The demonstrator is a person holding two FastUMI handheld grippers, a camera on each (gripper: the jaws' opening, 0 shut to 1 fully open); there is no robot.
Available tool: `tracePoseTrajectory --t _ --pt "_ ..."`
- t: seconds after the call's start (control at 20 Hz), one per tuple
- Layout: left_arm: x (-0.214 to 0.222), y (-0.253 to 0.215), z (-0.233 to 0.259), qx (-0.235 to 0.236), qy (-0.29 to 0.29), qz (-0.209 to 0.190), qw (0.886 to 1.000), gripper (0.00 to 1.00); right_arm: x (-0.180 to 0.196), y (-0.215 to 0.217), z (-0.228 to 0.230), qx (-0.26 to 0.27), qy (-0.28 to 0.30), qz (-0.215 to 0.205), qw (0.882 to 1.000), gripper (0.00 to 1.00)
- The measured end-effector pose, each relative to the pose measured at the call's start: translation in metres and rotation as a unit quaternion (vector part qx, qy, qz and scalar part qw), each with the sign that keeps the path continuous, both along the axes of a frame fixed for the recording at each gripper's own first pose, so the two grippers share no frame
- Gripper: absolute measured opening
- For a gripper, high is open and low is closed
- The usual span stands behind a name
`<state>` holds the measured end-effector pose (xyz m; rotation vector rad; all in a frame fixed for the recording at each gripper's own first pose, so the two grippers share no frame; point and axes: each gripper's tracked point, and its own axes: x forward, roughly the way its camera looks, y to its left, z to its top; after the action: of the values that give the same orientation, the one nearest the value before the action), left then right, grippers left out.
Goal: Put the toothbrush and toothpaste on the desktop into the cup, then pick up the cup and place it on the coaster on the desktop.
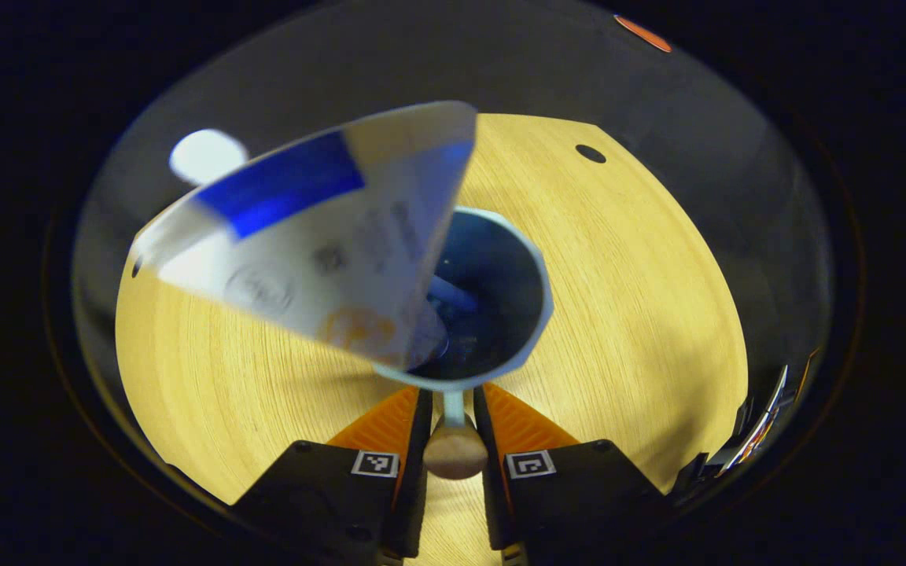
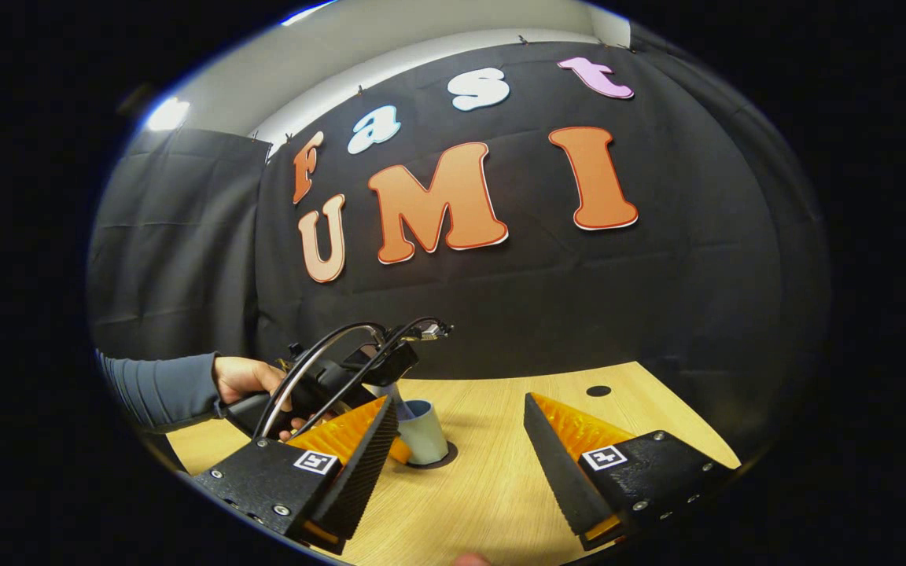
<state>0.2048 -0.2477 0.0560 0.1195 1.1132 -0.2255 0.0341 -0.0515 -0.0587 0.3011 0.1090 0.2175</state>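
A pale blue cup (image 1: 535, 303) with a dark inside is seen from above in the left gripper view. A white toothpaste tube (image 1: 319, 236) with a blue band leans out of it toward the camera. A pale toothbrush handle (image 1: 453, 295) lies inside. My left gripper (image 1: 453, 397) is shut on the cup's handle (image 1: 454, 448), a thin stem with a round knob. In the right gripper view the cup (image 2: 425, 431) stands on a dark round coaster (image 2: 448, 456). My right gripper (image 2: 461, 402) hangs open above the table, to the right of the cup.
The wooden desktop (image 2: 492, 487) has a small dark hole (image 2: 598, 391) near its far edge, also seen as a hole (image 1: 591, 153) past the cup. A person's hand (image 2: 244, 377) and sleeve hold the left gripper at the left. Black cloth walls the booth.
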Motion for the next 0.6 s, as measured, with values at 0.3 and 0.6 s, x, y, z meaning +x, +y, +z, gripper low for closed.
tracePoseTrajectory --t 0.3,0.6 --pt "0.018 -0.005 0.046 0.052 -0.085 -0.048 0.994 0.82 -0.008 0.010 0.002 -0.001 -0.002 0.008 1.000 0.97" --pt "0.026 0.003 0.068 0.058 -0.186 -0.058 0.979 0.92 -0.011 0.021 0.025 -0.031 -0.036 0.003 0.999 0.97"
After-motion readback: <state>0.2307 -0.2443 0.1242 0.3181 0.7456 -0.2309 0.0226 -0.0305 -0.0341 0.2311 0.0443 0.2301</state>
